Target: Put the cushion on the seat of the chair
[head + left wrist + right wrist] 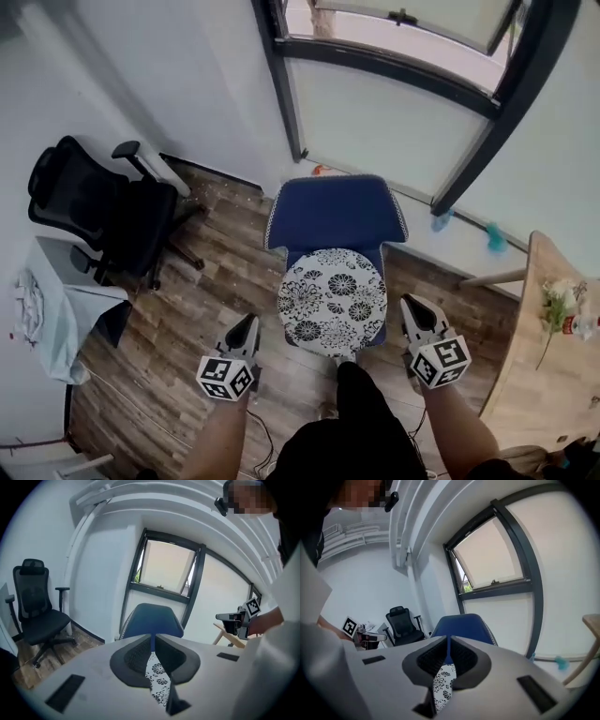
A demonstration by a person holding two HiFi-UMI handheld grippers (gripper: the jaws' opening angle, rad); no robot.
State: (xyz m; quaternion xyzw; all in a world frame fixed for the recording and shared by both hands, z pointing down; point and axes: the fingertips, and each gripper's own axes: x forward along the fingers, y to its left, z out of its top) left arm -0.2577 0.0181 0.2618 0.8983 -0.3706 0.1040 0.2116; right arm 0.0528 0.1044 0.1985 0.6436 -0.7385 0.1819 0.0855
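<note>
1. Head view, edges and room:
   - The cushion (333, 298) lies flat on the seat of the chair (333, 214), in front of the blue backrest.
   - A strip of blue seat shows along the cushion's right edge.
   - The chair stands close to the wall under the window (394, 112).
   - An office chair (103, 211) stands well apart to the left, with bare floor (220, 281) between the two.
   - A table (548, 347) edge lies near on the right.
   - The person's leg (361, 403) fills the gap between the two grippers.

2. Head view, grippers:
   - The left gripper (246, 326) hangs just beside the cushion's front left edge, and the right gripper (412, 307) just beside its right edge.
   - Neither touches the cushion.

3. Left gripper view:
   - The jaws are clenched to a thin slit and grasp nothing.
   - The cushion's pattern (157, 681) shows through the slit, lower down and apart from the jaws.
   - The chair back (151, 619) stands straight ahead.
   - The office chair (37, 606) is off to the left, and the right gripper (236, 620) is off to the right.

4. Right gripper view:
   - The jaws are likewise clenched to a thin slit and are empty.
   - The cushion (442, 686) shows through the slit, apart from the pads.
   - The chair back (461, 625) is ahead.
   - The left gripper (365, 637) is at the left, and the table edge (593, 620) is at the right.
</note>
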